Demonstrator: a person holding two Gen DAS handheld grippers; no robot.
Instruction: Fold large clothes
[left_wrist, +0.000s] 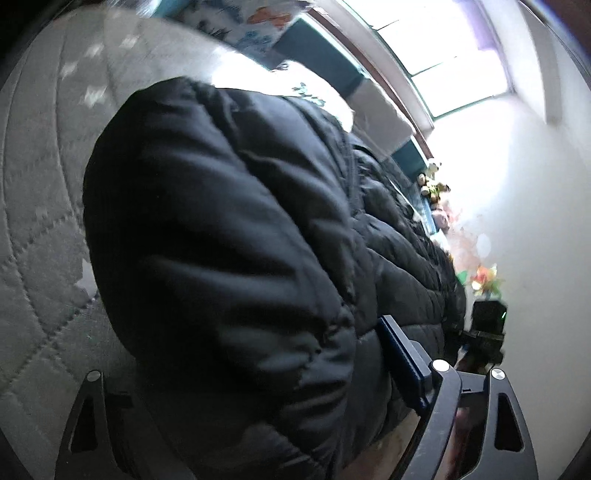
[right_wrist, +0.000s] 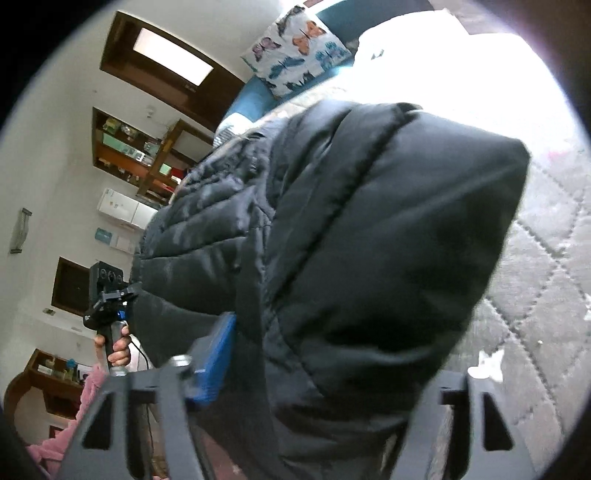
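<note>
You are holding the black puffer jacket (left_wrist: 229, 236) up across the frame's center, above the quilted bed cover (left_wrist: 40, 206), likely to fold it. Left gripper (left_wrist: 258, 373) and right gripper (right_wrist: 332, 369) are each clamping its bunched edge.

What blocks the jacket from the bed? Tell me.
Nothing visible. The black puffer jacket fills the gap of both the left gripper and the right gripper, and only bare grey quilted bedspread shows beside it. What lies directly under it is hidden.
</note>
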